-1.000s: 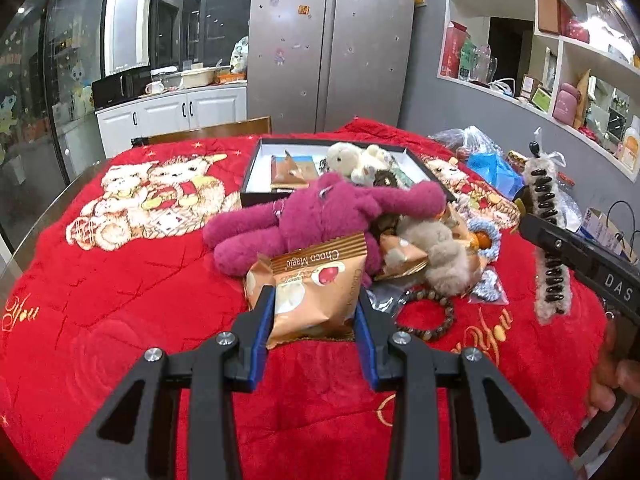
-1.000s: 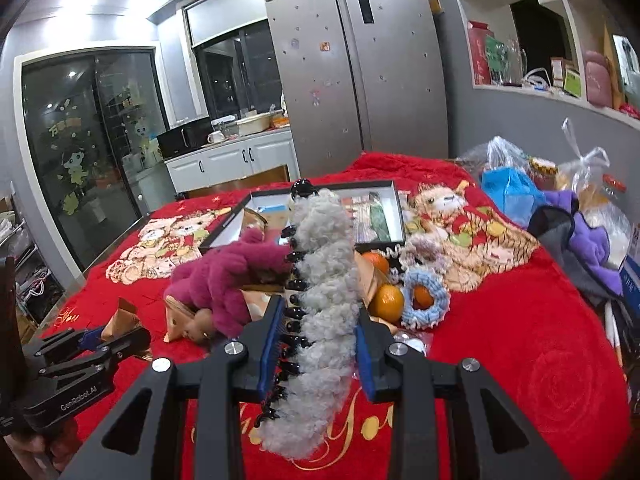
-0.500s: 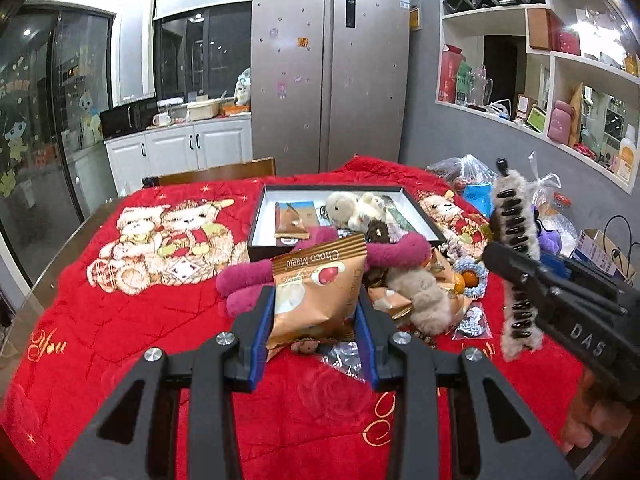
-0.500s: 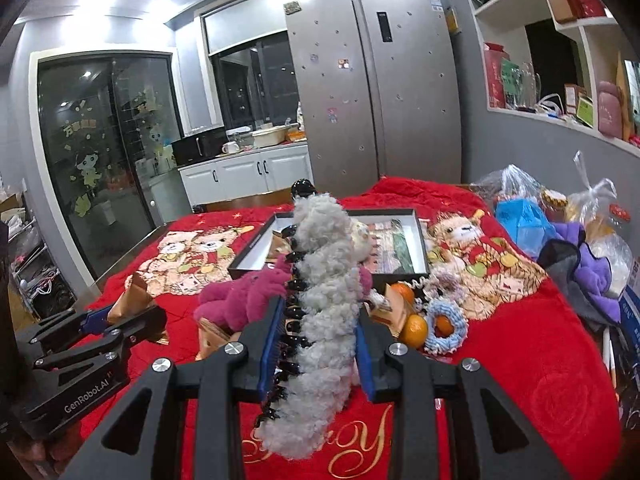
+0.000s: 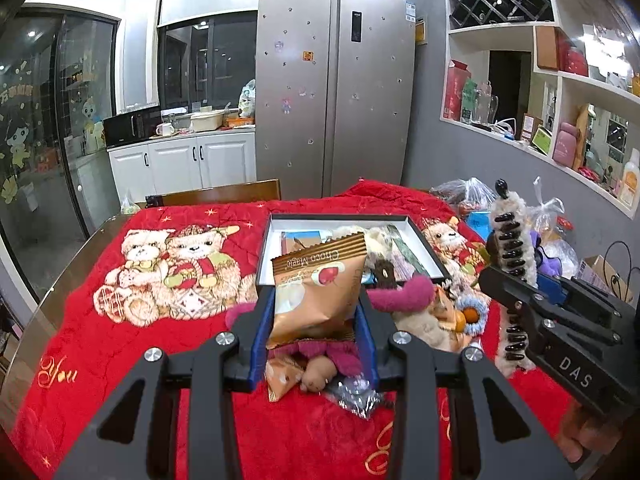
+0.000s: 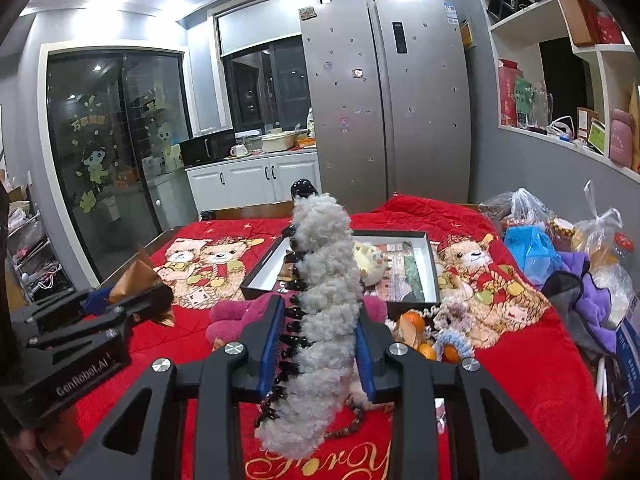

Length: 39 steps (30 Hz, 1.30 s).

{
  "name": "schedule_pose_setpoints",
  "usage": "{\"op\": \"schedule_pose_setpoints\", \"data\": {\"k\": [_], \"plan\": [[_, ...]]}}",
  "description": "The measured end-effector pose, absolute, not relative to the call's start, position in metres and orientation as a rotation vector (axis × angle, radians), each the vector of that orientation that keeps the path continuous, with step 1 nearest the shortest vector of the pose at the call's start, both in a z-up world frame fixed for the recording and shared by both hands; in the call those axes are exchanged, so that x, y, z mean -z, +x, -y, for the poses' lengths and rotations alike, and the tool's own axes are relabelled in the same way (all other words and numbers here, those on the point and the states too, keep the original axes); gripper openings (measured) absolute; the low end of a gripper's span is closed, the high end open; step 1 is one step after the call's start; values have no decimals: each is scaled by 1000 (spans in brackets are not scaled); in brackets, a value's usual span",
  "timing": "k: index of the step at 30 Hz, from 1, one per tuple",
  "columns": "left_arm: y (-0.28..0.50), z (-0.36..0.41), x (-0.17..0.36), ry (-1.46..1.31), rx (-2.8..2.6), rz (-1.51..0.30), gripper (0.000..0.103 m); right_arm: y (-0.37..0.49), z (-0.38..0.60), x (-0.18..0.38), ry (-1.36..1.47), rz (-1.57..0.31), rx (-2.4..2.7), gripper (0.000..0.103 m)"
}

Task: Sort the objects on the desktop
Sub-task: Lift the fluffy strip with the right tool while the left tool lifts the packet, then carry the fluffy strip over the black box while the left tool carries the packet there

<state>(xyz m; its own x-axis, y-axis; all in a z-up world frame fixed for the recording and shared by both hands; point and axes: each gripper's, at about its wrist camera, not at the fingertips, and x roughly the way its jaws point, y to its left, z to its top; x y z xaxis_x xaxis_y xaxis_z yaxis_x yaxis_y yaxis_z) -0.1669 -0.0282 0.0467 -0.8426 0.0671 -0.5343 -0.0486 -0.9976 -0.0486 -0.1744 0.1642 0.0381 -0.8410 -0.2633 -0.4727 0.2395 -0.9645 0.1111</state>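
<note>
My left gripper [image 5: 316, 336] is shut on a tan Choco Magic snack packet [image 5: 318, 284] and holds it up above the red tablecloth. My right gripper [image 6: 320, 344] is shut on a fluffy grey hair claw clip [image 6: 324, 300] with black teeth, held upright; the clip also shows in the left wrist view [image 5: 512, 248]. A black-rimmed white tray [image 5: 352, 220] stands beyond, holding a cream plush toy [image 6: 370, 260] and packets. A magenta plush toy [image 5: 404, 294] lies in the pile in front of the tray. The left gripper shows at the left in the right wrist view [image 6: 80, 332].
A pile of snack packets, oranges [image 6: 416, 324], a blue-grey scrunchie [image 6: 454, 342] and a bead bracelet lies before the tray. Plastic bags [image 6: 532, 240] and purple cloth crowd the table's right edge. A wooden chair back [image 5: 220, 194] stands at the far side.
Both grippers have risen and drawn back with their loads; the snack packet has come up off the pile and the table appears lower and farther away.
</note>
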Motion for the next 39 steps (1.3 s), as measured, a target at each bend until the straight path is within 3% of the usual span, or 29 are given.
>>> {"op": "schedule_pose_setpoints", "data": {"k": [9,23,30,39], "plan": [[-237,20,-59,-906,-2910,25,38,-224,-171,-58,745,70,2798,33],[-386,4,-36,-1057,-2843,-12,38,-328,-174,-60,854,-27,2777,33],[-440,8,3,-1148,-2805,51,38,-384,-177,-39,930,-21,2764,33],[-456,8,53,-1242,-2747,-11,38,-424,-182,-2,1042,-34,2748,33]]}}
